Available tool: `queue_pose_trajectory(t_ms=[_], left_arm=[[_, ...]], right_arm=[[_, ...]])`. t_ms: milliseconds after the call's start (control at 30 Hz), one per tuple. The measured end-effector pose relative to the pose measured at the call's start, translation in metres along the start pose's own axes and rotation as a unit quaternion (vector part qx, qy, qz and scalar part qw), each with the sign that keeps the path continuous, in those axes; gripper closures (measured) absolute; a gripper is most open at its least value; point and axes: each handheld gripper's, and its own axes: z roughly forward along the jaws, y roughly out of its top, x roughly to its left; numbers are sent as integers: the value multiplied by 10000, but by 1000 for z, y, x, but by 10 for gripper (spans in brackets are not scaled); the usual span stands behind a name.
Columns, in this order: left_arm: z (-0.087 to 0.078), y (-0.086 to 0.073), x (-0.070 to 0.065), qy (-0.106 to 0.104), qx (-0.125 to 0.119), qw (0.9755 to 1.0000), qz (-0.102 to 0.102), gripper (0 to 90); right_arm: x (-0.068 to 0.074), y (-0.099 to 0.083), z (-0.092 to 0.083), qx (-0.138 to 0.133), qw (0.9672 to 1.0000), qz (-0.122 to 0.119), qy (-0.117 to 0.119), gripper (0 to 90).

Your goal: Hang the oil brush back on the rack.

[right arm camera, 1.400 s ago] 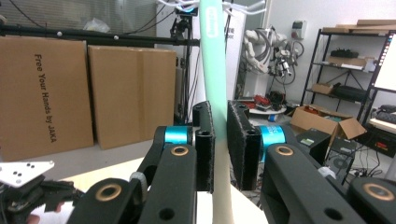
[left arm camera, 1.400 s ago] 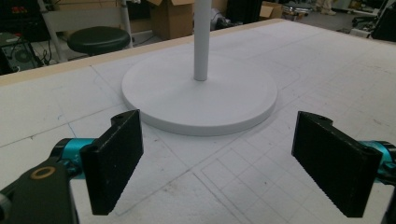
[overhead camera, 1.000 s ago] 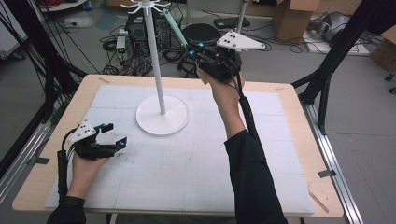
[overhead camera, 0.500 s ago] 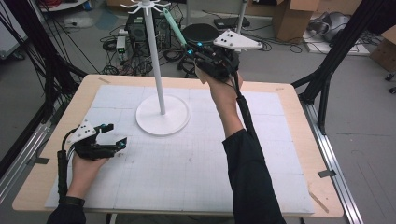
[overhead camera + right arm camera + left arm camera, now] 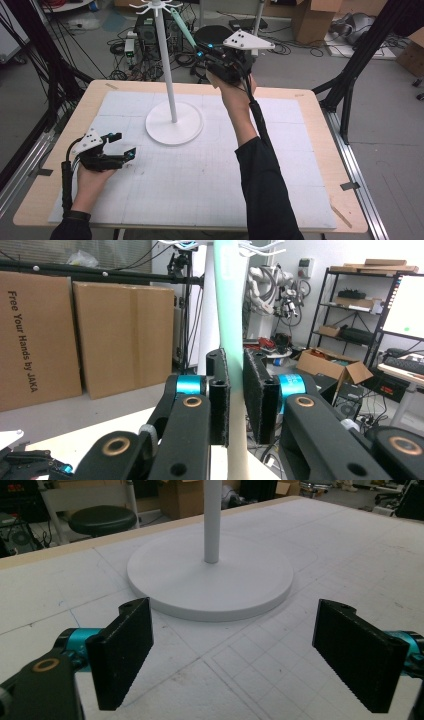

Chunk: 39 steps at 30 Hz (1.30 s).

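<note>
While raised, right hand-held gripper [image 5: 236, 390] clamps mint stick [image 5: 226, 305]

left gripper [image 5: 119, 145] — low, jaws wide apart | right gripper [image 5: 200, 52] — raised, jaws nearly closed

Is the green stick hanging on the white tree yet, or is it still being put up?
Not hung yet, as far as I can tell. The right gripper is shut on the green stick, lifted up near the hooks atop the white stand. Whether its tip has caught a hook is unclear. The left gripper rests open on the table, holding nothing. Left to do: hook it and let go.
</note>
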Motion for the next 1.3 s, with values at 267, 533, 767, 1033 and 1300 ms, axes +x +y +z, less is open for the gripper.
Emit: queue_pose_trajectory(t_ms=[267, 533, 767, 1033, 1300], left_arm=[[0, 0, 0, -10, 6, 10000, -6, 171], [0, 0, -1, -17, 5, 10000, -11, 171], [1, -1, -1, -32, 49, 10000, 14, 171], [2, -1, -1, -24, 47, 10000, 8, 170], [2, -1, 0, 5, 73, 10000, 20, 170]], right_arm=[[3, -1, 9, 88, 9999, -51, -29, 821], [6, -5, 16, 177, 9998, -57, -30, 817], [6, -7, 26, 386, 9992, -54, -25, 699], [8, -14, 14, 504, 9986, -117, -47, 448], [4, -43, -26, 733, 9970, -217, 103, 296]])
